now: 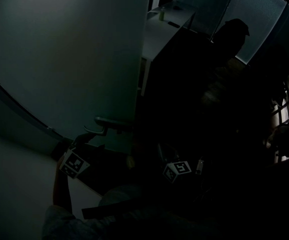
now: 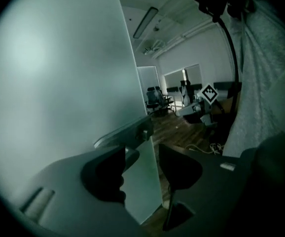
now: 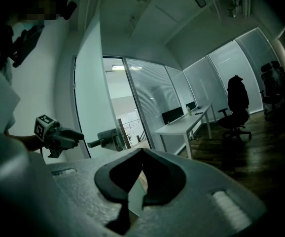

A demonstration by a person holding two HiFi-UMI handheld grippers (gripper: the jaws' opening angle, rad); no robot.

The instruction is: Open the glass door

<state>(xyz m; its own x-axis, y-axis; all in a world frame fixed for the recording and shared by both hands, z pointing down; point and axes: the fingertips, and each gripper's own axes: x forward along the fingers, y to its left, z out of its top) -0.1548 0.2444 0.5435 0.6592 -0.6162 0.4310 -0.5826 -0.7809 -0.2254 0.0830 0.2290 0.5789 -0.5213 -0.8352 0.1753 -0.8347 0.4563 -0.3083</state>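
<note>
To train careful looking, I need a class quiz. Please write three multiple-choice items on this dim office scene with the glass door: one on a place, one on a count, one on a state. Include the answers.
1. In the right gripper view, the door handle lies:
A) just right of the left gripper, off its tips
B) between the right gripper's jaws
C) on the desk

2. How many marker cubes show in the head view?
A) one
B) two
C) four

3. The left gripper's jaws are:
A) clamped on the handle
B) shut together
C) apart, gripping nothing

Answers:
1 A: the lever points toward the tips, with a gap between them.
2 B: each gripper carries one cube.
3 C: the left gripper view shows the pads well apart, pressing on nothing.
</note>
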